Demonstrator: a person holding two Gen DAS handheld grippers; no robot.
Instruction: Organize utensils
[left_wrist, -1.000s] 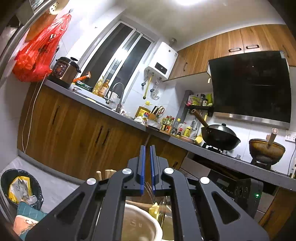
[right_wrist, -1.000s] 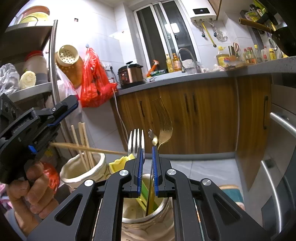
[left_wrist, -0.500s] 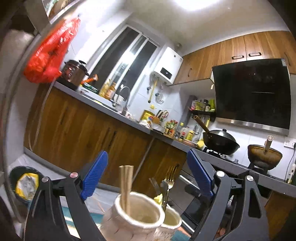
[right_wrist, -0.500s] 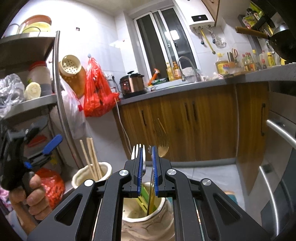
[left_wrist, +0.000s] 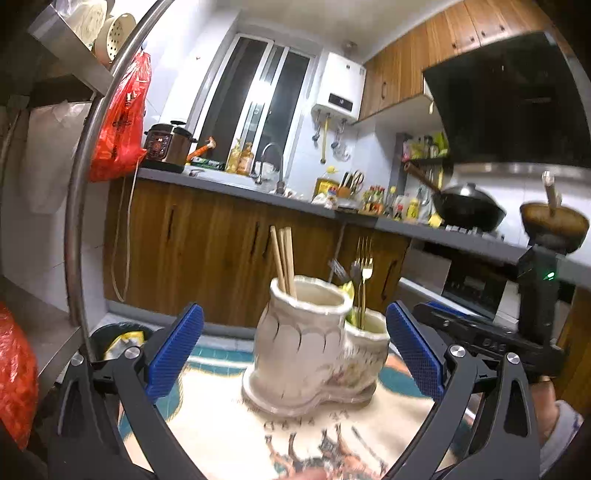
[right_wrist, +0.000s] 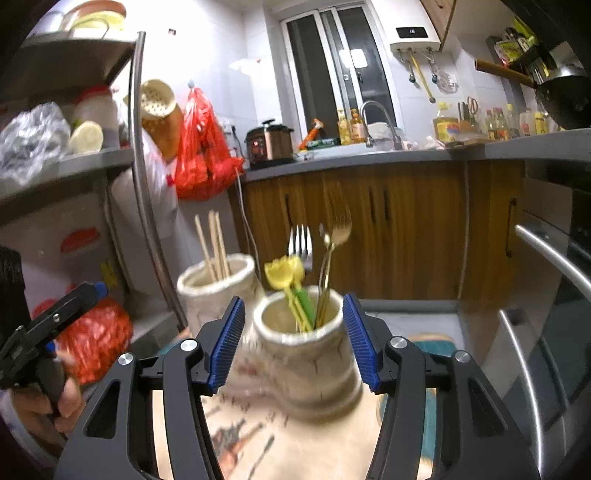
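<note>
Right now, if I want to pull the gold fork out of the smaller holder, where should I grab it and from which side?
Probably grip the gold fork by its neck just below the tines, coming down from above. It stands nearly upright in the smaller holder, handle buried, with the silver fork close beside it.

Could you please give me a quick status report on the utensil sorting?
Both hand-held grippers, left and right, open, empty. Chopsticks and forks in ceramic holder. Nothing obstructing.
</note>
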